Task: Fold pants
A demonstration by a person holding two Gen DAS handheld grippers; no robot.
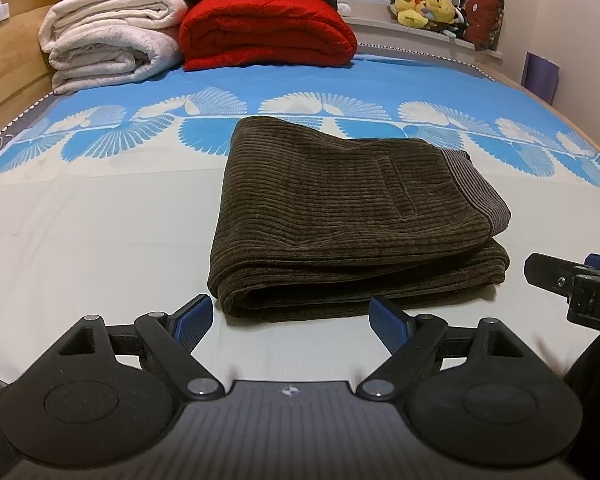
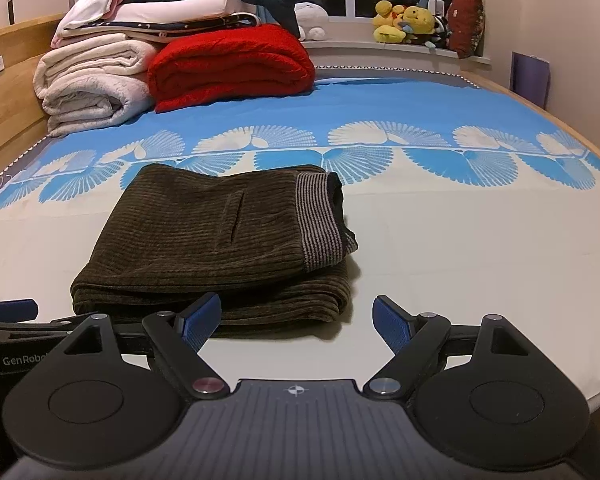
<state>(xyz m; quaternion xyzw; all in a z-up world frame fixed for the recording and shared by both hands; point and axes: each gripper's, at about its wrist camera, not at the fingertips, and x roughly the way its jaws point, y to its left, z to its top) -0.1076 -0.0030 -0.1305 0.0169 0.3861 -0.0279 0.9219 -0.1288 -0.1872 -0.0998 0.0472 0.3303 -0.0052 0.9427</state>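
Dark olive corduroy pants [image 1: 340, 216] lie folded into a compact stack on the bed sheet [image 1: 92, 240], striped waistband on the right side. My left gripper [image 1: 291, 322] hovers open just short of the stack's near edge, nothing between its blue pads. In the right wrist view the same pants [image 2: 216, 240] lie left of centre, and my right gripper [image 2: 298, 322] stands open over bare sheet by the stack's near right corner, holding nothing. The right gripper's tip [image 1: 572, 276] shows at the left wrist view's right edge, and the left gripper's tip [image 2: 10, 308] at the right wrist view's left edge.
Folded cream blankets [image 1: 108, 40] and a red blanket [image 1: 268, 32] are stacked at the head of the bed beside a wooden headboard [image 1: 8, 60]. Plush toys [image 1: 428, 8] sit on the window sill. A purple box [image 1: 540, 76] stands against the right wall.
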